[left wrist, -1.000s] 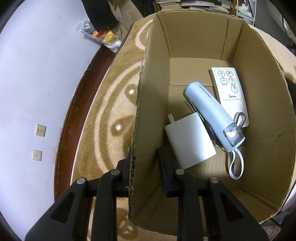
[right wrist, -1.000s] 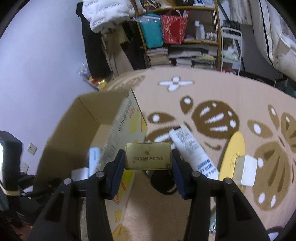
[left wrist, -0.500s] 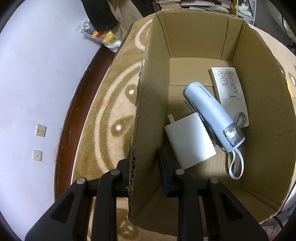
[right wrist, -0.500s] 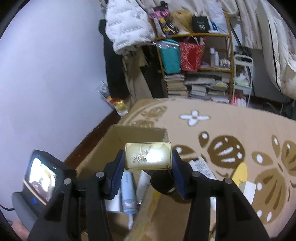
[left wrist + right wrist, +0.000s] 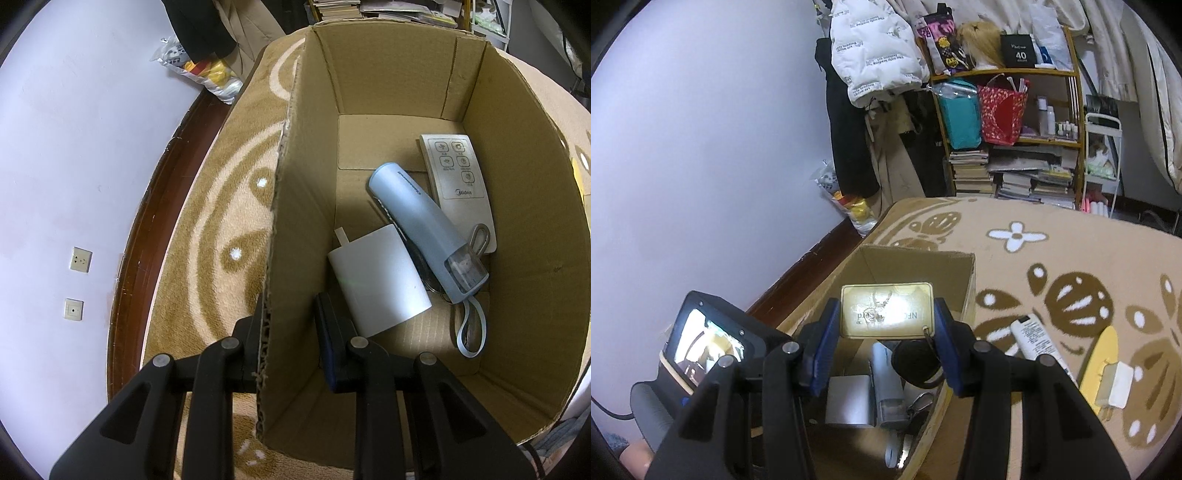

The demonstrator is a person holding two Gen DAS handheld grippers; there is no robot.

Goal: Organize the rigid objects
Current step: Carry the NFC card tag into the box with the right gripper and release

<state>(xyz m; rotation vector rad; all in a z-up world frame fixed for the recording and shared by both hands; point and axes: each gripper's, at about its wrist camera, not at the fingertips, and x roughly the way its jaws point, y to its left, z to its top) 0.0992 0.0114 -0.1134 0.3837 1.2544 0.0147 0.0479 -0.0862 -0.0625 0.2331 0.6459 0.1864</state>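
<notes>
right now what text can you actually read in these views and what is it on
"Midea": white flat remote control in the brown cardboard box.
"40": black box atop the wooden shelf.
"NFC", mirrored, the rest lost in glare: gold card in the right tongs.
Pale blue flashlight print: too small.

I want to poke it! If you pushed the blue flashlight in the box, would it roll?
Probably only a little. The blue flashlight looks rounded but leans on the white charger, which should block it. Its floppy strap would likely drag. It looks like stiff plastic.
</notes>
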